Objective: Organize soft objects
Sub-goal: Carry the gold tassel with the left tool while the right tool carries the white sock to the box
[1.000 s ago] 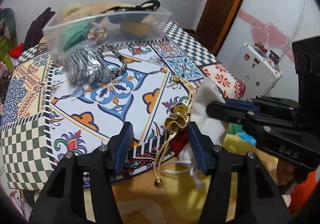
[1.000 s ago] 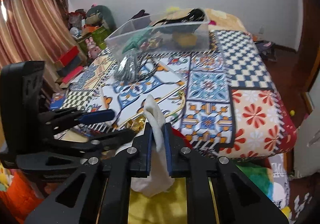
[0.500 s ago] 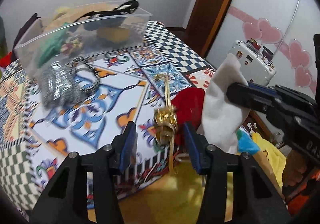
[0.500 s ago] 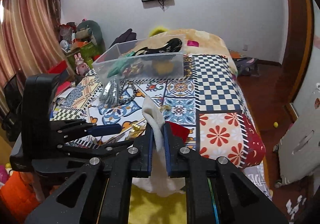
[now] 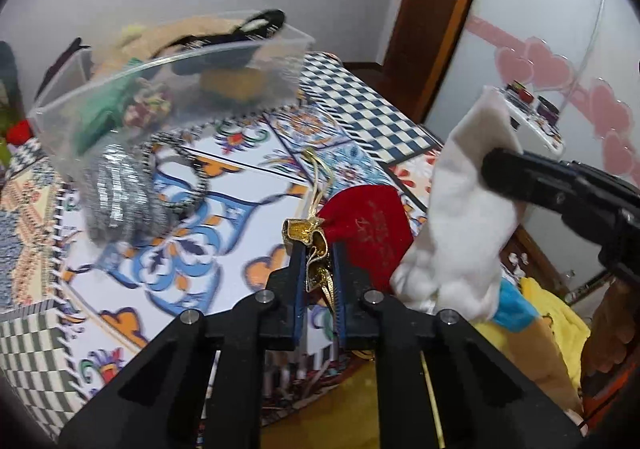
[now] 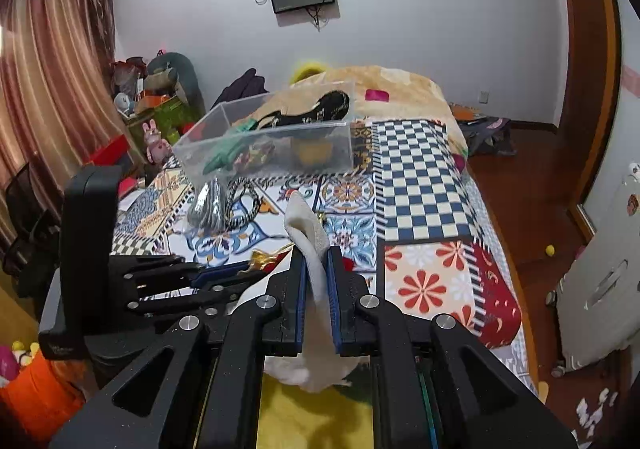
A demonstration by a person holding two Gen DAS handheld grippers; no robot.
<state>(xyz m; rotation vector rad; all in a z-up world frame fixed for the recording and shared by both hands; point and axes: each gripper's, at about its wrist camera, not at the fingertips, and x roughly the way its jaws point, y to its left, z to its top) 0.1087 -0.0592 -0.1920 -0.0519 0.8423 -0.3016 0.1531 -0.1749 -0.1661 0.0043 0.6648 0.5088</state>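
My left gripper (image 5: 318,249) is shut on the gold drawstring neck of a red velvet pouch (image 5: 372,225), held just above the bed's near edge. My right gripper (image 6: 317,261) is shut on a white sock (image 6: 308,233), which hangs below the jaws; the sock also shows in the left wrist view (image 5: 468,217), to the right of the pouch. A clear plastic bin (image 6: 272,141) with several soft items stands farther back on the bed; it also shows in the left wrist view (image 5: 168,89). A silver striped pouch (image 5: 120,193) with a braided cord lies in front of it.
The bed has a patterned patchwork cover (image 6: 420,185). A white suitcase (image 6: 600,281) stands on the wooden floor to the right. Toys and boxes (image 6: 160,117) crowd the left side by the curtain. Yellow fabric (image 5: 552,313) lies below the grippers.
My left gripper has closed on the pouch's gold neck and lifted it. Both grippers have risen and moved forward over the bed; the right still holds the sock.
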